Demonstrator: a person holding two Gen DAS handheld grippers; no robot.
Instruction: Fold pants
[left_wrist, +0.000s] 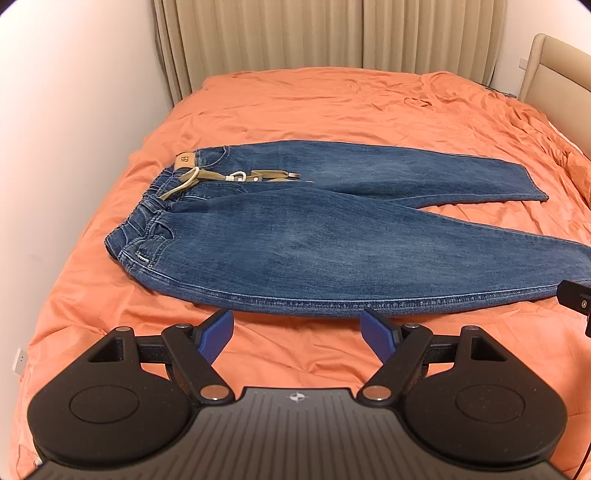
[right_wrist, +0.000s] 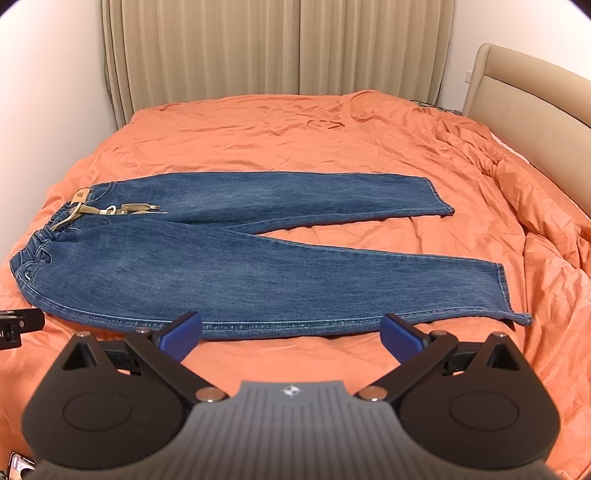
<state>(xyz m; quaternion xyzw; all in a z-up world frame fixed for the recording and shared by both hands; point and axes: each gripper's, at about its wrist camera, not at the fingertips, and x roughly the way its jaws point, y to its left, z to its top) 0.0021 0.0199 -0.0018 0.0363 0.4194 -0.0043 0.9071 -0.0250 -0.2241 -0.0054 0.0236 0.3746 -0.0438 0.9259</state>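
Observation:
A pair of blue jeans (left_wrist: 332, 251) lies flat on the orange bed cover, waistband at the left, both legs spread to the right; it also shows in the right wrist view (right_wrist: 236, 273). A tan drawstring (left_wrist: 207, 177) lies across the waist. My left gripper (left_wrist: 297, 325) is open and empty, just short of the near seam of the jeans. My right gripper (right_wrist: 291, 328) is open and empty, just short of the near leg's seam. Part of the right gripper shows at the left wrist view's right edge (left_wrist: 576, 299), and part of the left gripper at the right wrist view's left edge (right_wrist: 18, 325).
The orange bed cover (left_wrist: 332, 103) is wrinkled, more so at the right. A beige headboard (right_wrist: 535, 122) stands at the right. Beige curtains (right_wrist: 277, 48) hang behind the bed and a white wall (left_wrist: 74, 129) runs along the left.

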